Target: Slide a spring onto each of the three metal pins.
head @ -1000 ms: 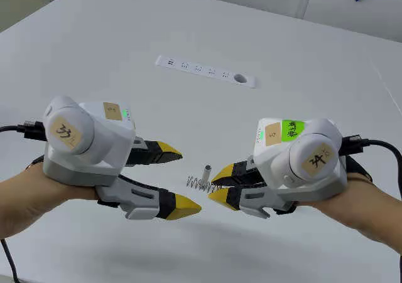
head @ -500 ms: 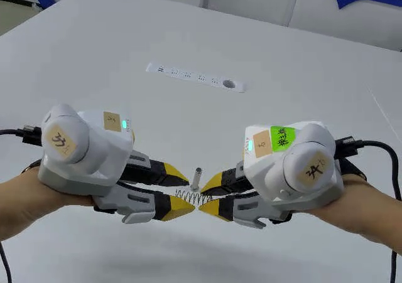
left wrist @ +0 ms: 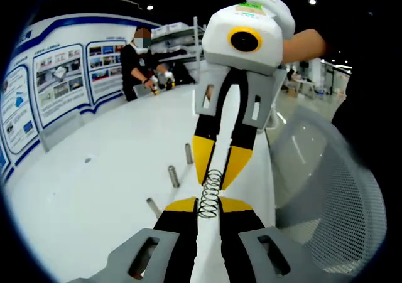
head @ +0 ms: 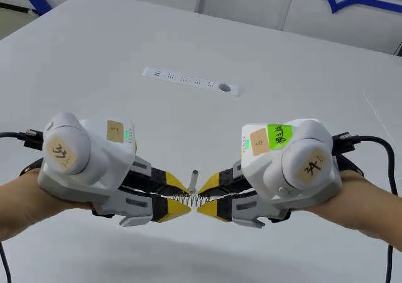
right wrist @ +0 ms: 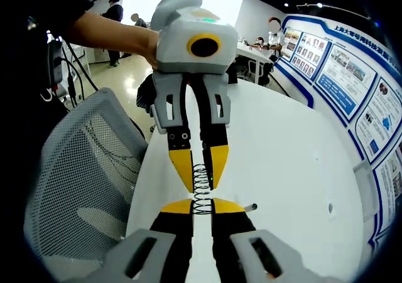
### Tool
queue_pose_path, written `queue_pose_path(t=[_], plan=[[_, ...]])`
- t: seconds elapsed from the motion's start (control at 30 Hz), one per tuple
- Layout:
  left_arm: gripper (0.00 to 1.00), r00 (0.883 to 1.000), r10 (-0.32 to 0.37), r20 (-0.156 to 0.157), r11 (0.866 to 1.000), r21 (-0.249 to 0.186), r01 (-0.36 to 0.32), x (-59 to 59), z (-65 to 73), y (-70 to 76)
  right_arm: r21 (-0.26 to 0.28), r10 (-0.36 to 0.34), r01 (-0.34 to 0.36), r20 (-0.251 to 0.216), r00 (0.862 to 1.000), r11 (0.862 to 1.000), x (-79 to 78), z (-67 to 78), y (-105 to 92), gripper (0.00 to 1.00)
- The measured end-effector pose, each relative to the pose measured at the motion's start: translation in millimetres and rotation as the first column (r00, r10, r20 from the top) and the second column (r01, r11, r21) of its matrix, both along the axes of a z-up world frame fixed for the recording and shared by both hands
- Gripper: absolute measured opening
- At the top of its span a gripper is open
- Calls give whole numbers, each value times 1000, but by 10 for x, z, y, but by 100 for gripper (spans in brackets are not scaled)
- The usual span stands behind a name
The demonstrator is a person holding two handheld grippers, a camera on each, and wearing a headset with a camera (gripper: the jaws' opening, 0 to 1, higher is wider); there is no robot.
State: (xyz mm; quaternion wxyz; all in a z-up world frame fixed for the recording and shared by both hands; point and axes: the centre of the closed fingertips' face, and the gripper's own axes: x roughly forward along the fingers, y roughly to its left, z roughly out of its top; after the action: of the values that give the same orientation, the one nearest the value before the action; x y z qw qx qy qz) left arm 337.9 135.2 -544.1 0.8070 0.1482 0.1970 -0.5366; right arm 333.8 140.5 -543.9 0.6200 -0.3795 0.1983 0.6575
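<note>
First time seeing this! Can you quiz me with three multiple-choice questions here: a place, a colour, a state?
1. Where is the spring? A in a box; B between the two grippers' tips; C on the floor.
2. What colour are the jaw tips? A yellow; B red; C blue.
3. The left gripper is? A wide open; B lying down; C shut on the spring.
Answers: B, it bridges left gripper and right gripper; A, all four tips are yellow; C, its jaws pinch the coil's end.
</note>
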Motion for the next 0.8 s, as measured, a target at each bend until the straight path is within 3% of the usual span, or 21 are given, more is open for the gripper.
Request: queue_pose_path(t=[0.23, 0.33, 0.4, 0.47, 0.6, 0.8], plan=[[10, 1000, -27, 11, 1000, -4, 27, -40, 22, 0, 8, 36, -37, 13, 999, 999, -24, 33, 17, 11], [10, 999, -46, -3, 999, -8, 46, -82, 16, -10, 27, 52, -51, -21, 998, 998, -49, 30, 15, 12], [10, 999, -53, -8, 998, -17, 52, -99, 24, -20, 66, 44, -39, -73, 996, 997, -88, 39, 41, 14], [10, 998, -54, -11, 998, -24, 54, -104, 34, -26, 62, 41, -37, -73, 996, 997, -69, 18, 27, 18], [10, 998, -56, -17, 998, -25, 55, -102, 33, -25, 32, 37, -34, -77, 996, 999, -48, -69, -13, 18], [10, 998, -56, -22, 998, -14, 55, -97, 12, -5, 63, 7, 1, -122, 993, 998, -24, -38, -31, 13]])
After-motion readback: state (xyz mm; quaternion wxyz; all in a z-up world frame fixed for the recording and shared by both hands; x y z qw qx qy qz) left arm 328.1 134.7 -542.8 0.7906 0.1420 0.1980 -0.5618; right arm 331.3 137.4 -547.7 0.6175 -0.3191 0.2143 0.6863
